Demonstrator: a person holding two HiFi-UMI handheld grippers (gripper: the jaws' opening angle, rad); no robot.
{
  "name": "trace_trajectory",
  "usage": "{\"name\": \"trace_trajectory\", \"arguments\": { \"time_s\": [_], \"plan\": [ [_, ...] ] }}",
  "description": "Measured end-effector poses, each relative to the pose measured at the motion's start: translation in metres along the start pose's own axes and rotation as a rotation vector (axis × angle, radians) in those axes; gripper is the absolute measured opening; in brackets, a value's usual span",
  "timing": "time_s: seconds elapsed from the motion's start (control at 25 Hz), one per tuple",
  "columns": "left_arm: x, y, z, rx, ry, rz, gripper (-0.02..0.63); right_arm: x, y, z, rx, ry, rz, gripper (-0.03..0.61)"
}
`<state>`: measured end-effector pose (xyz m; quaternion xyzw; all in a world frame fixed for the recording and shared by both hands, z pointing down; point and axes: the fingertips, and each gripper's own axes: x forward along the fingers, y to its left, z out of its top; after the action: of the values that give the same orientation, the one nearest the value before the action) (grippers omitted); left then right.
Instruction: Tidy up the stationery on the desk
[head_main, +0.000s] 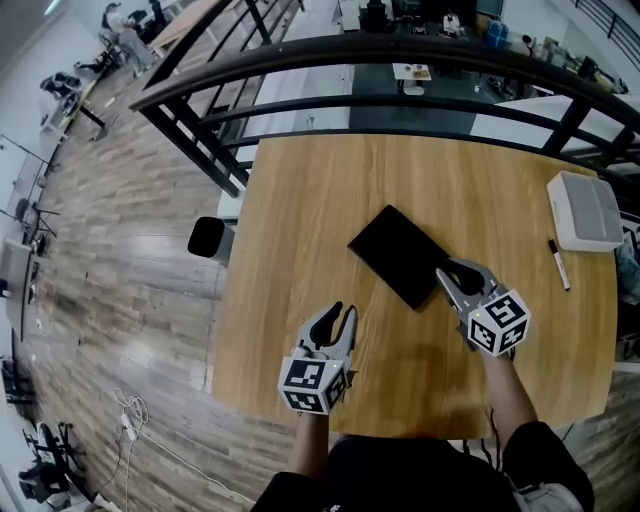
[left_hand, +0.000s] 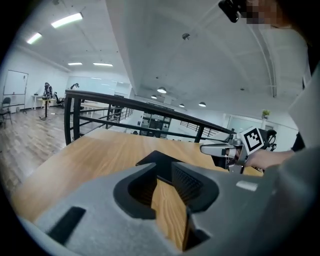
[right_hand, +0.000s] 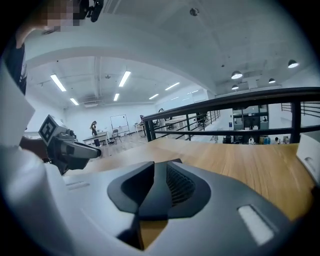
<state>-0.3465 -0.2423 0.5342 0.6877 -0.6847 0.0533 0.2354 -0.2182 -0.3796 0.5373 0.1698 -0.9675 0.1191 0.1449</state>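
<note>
- Nearest, the left gripper (head_main: 337, 312) hangs over bare wood of the desk (head_main: 300, 200). Its jaws stand a narrow gap apart, and only wood grain shows between them.
- Just beyond and to the right, the right gripper (head_main: 455, 270) is also narrowly parted and holds nothing. Its tips sit at the near-right corner of the black notebook (head_main: 400, 255), and they do not seem to press on it.
- That notebook, or a flat black case of some kind, lies flat in the middle of the desk. Its long axis runs diagonally from far-left to near-right, so one short edge faces the right gripper.
- The step in hand looks like a first grasp of it. The notebook is thin and lies flush on the wood, so the right jaws should widen a little, come in low and square to that short edge, and work one jaw under it.
- The left gripper can brace the near-left long side so the notebook does not skid away.
- Farther right, a marker pen (head_main: 558, 265) lies roughly near-to-far, with its dark end on the far side.
- A white box (head_main: 585, 210) sits just beyond the pen at the far-right edge of the desk.
</note>
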Motion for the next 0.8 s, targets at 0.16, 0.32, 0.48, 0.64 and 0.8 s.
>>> {"name": "trace_trajectory", "arguments": {
  "time_s": [0.16, 0.32, 0.48, 0.64, 0.8],
  "plan": [
    [0.033, 0.013, -0.011, -0.037, 0.049, -0.016, 0.101, 0.024, -0.012, -0.013, -0.028, 0.077, 0.009, 0.092],
    [0.058, 0.022, -0.019, -0.079, 0.09, -0.032, 0.125, 0.039, -0.023, -0.021, -0.056, 0.128, -0.002, 0.098],
    [0.081, 0.031, -0.028, -0.123, 0.128, -0.032, 0.174, 0.053, -0.038, -0.029, -0.066, 0.172, -0.011, 0.116],
    [0.102, 0.03, -0.035, -0.152, 0.167, -0.04, 0.205, 0.064, -0.05, -0.044, -0.068, 0.234, -0.015, 0.161],
    [0.12, 0.025, -0.041, -0.147, 0.213, -0.06, 0.237, 0.07, -0.061, -0.059, -0.043, 0.286, -0.022, 0.196]
  ]
}}
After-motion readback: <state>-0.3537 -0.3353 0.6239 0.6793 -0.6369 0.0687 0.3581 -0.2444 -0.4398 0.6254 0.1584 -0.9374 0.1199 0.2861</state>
